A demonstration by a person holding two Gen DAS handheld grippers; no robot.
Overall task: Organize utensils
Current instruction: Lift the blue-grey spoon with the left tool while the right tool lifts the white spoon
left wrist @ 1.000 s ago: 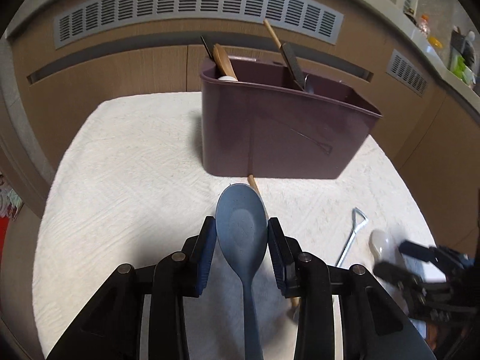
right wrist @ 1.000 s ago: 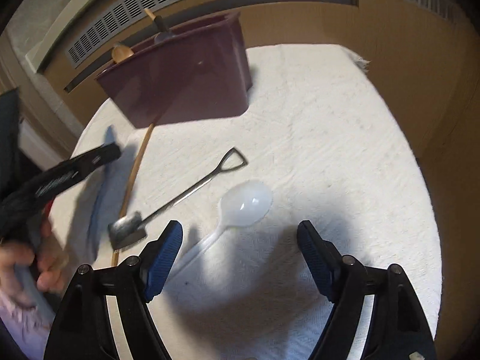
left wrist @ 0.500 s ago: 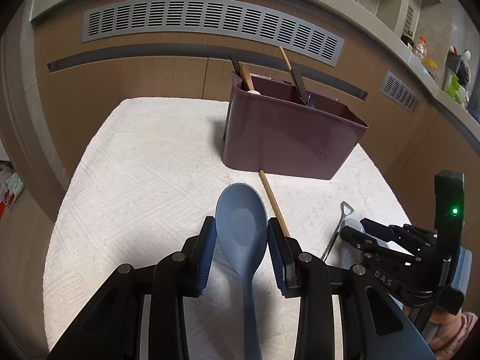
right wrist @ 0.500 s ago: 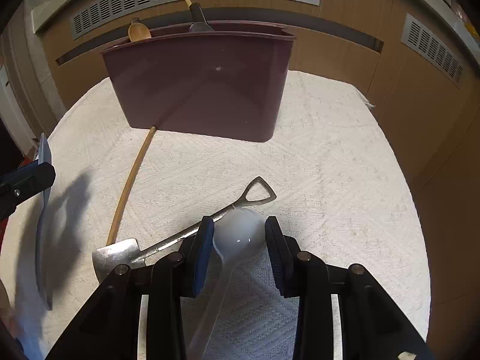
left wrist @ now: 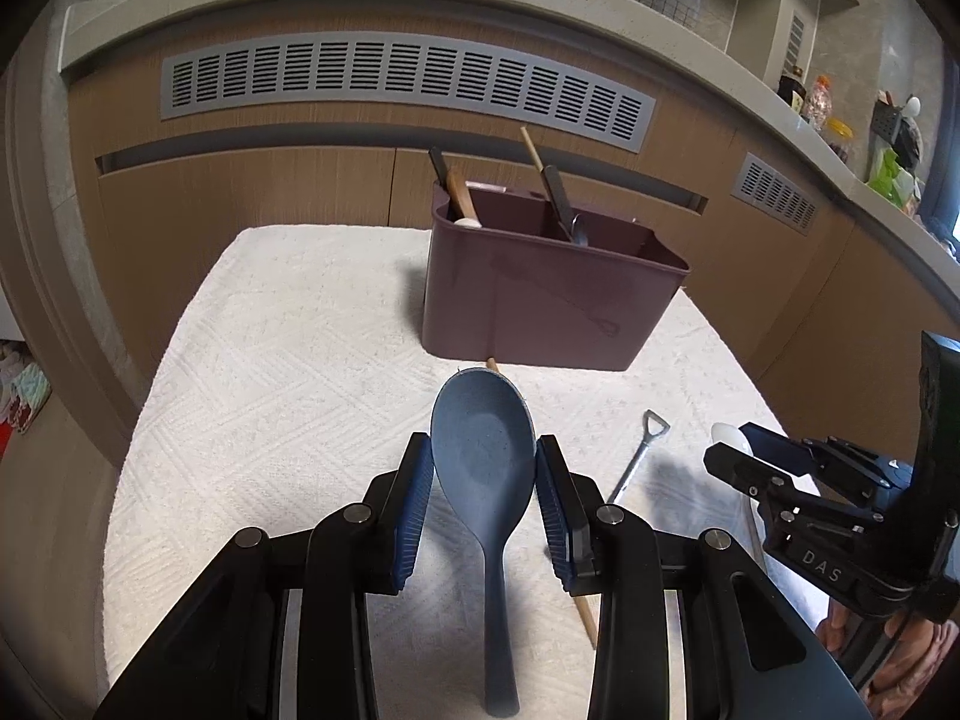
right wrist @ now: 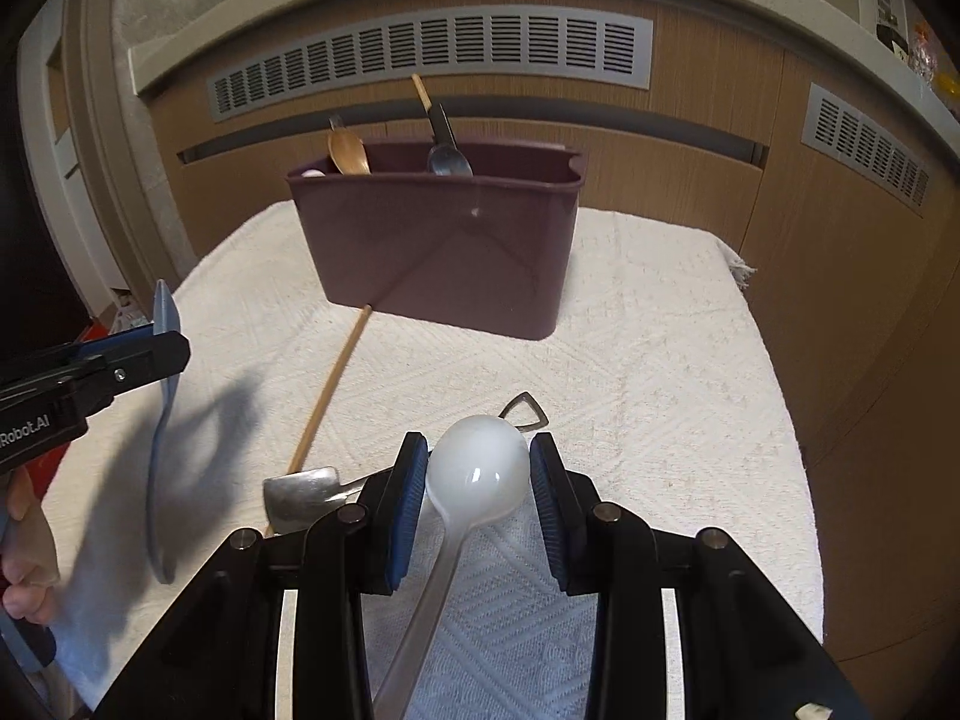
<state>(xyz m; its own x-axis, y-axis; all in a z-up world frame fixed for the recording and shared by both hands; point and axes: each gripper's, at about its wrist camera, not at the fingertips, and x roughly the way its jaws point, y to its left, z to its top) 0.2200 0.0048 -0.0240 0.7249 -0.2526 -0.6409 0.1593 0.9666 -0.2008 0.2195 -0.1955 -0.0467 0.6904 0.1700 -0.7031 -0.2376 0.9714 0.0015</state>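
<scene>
My left gripper [left wrist: 483,461] is shut on a blue spoon [left wrist: 483,444], holding it above the white cloth; it also shows in the right wrist view [right wrist: 162,360]. My right gripper [right wrist: 478,468] is shut on a white plastic spoon [right wrist: 477,471], lifted off the cloth. A maroon utensil bin [left wrist: 549,294] stands at the back of the table [right wrist: 444,252], holding a wooden spoon [right wrist: 348,150], a metal spoon [right wrist: 449,162] and other utensils. A wooden chopstick [right wrist: 333,384] and a small metal shovel-shaped spoon [right wrist: 300,495] lie on the cloth in front of the bin.
A white textured cloth [left wrist: 288,372] covers the table. Brown cabinet fronts with grey vent grilles [left wrist: 408,81] curve behind it. A counter with bottles [left wrist: 816,102] lies at the upper right. The right gripper's body [left wrist: 840,516] is at the left view's right edge.
My right gripper closed on the white spoon and lifted it off the cloth. Both grippers pulled back from the bin and rose, each with its spoon.
</scene>
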